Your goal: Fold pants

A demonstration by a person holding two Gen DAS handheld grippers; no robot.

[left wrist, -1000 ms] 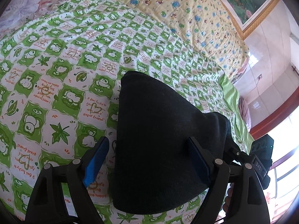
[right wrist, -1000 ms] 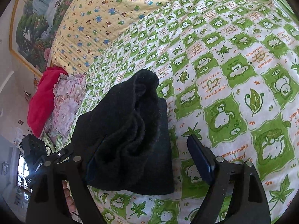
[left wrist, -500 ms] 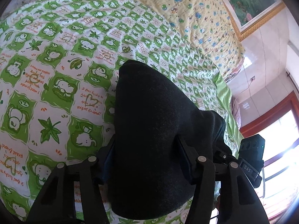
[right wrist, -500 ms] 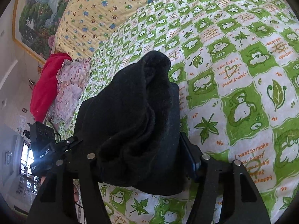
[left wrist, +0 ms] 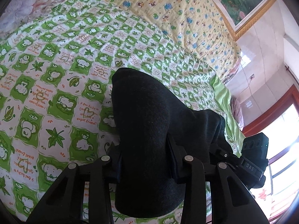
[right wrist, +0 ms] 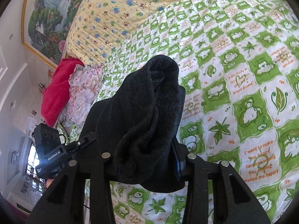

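Both tools have closed since a second ago: left tool [left wrist: 144,160] and right tool [right wrist: 143,156] pinch the black pants [left wrist: 149,130], whose bulk hides their fingertips and the bed [left wrist: 56,93] below.

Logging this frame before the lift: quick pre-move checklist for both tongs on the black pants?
1. Left tongs closed on the pants: ok.
2. Right tongs closed on the pants: ok.
3. Fabric sits well between the fingers, not at the tips: ok in both views.
4. Green patterned quilt not pinched along with the pants: cannot tell, the cloth hides the finger pads.
5. Pants neatly stacked: not ok, right view shows bunched, rolled layers.
6. Red cloth and floral pillow away from the pants: ok.
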